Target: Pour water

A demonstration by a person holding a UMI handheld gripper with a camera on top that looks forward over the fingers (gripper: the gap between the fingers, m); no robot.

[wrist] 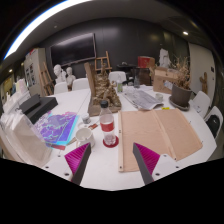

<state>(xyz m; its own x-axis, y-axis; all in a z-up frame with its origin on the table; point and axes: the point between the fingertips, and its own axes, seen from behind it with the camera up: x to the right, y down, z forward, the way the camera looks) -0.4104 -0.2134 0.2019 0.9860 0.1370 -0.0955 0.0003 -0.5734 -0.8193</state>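
gripper view showed your gripper [110, 160] held wide, both magenta pads [78, 157] apart with nothing between them, hovering over the white table [110, 175].

take the bottle with the red label [106, 122] as your landmark. it stood upright just ahead of the fingers, roughly on their centre line, and it looked like the water source for the pour. a white cup [84, 137] sat just to the left of the bottle and slightly nearer to you, close enough that the two nearly touched. a red coaster-like disc [111, 141] lay just in front of the bottle's base. flat brown cardboard sheets [160, 132] lay to the right of the bottle, and a colourful printed sheet [56, 128] lay to its left, beyond the cup. clutter and chairs stood well behind the bottle.

your risks, as i judged them: the cup crowded the bottle's left side, so your left finger could have clipped the cup and knocked it over as you closed in. the bottle was tall and narrow, so a grip taken high or off-centre could have tipped it or let it swing. i could not tell whether the bottle was capped; if it was open, a tilt made too early would have spilled water onto the cardboard or the printed sheet.
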